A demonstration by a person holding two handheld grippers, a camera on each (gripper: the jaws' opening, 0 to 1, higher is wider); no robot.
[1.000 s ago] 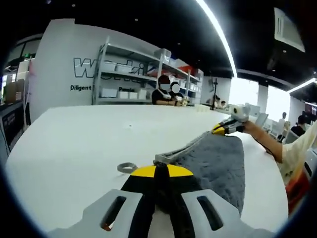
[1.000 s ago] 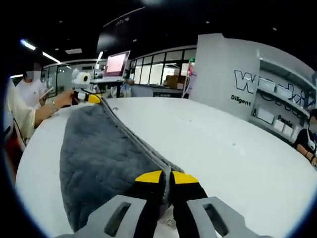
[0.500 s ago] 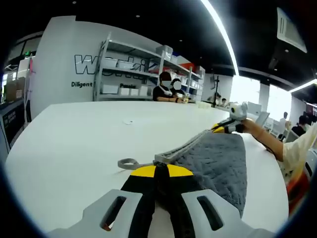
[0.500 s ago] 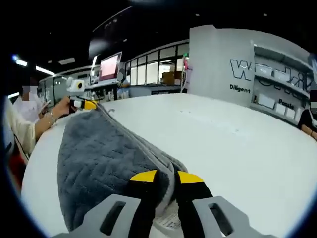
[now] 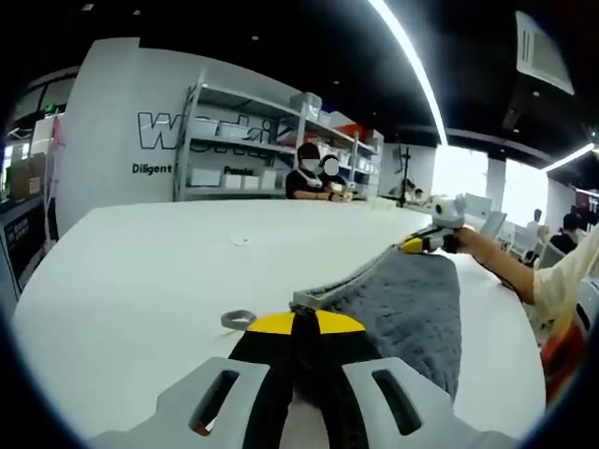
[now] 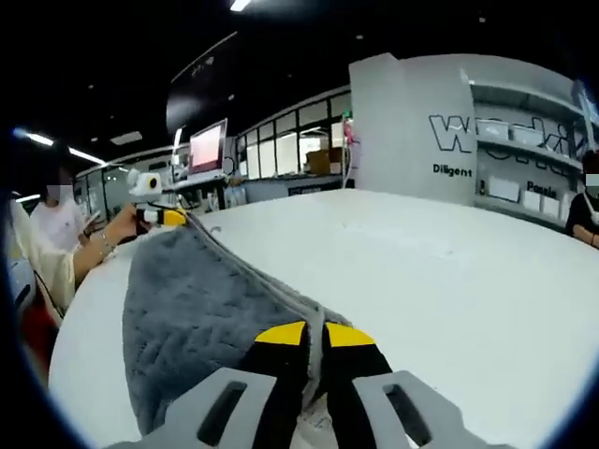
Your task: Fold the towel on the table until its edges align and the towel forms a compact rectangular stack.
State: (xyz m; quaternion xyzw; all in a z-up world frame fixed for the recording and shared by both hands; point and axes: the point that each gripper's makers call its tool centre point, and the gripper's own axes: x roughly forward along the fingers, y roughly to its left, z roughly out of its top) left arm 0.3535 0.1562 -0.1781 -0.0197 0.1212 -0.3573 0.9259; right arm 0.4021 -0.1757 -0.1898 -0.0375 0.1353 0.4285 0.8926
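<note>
A: Where's your towel?

B: Your grey towel (image 5: 412, 309) lies on the white table (image 5: 140, 271), stretched between your two grippers. In the left gripper view it runs from your fingers away toward the right; in the right gripper view the towel (image 6: 197, 318) runs away toward the left. Its quilted face is up and a paler hem edge runs along one long side.

A: Left gripper?

B: Your left gripper (image 5: 295, 323) has its yellow-tipped fingers together, clamped on the towel's near corner. A small grey hang loop (image 5: 239, 319) lies flat on the table just beside that corner.

A: Right gripper?

B: Your right gripper (image 6: 314, 334) likewise has its fingers closed on the towel, at the hem of the opposite end. A white label (image 6: 314, 423) shows under the fingers. In the left gripper view that same gripper (image 5: 418, 244) sits at the far towel corner, your hand (image 5: 468, 238) behind it. In the right gripper view your other gripper (image 6: 170, 217) holds the far corner, low over the table.

A: Surroundings?

B: Shelves (image 5: 253, 140) against a white wall with lettering, a seated person (image 5: 309, 178) beyond the table, a lit screen (image 6: 208, 147) in the right gripper view.
</note>
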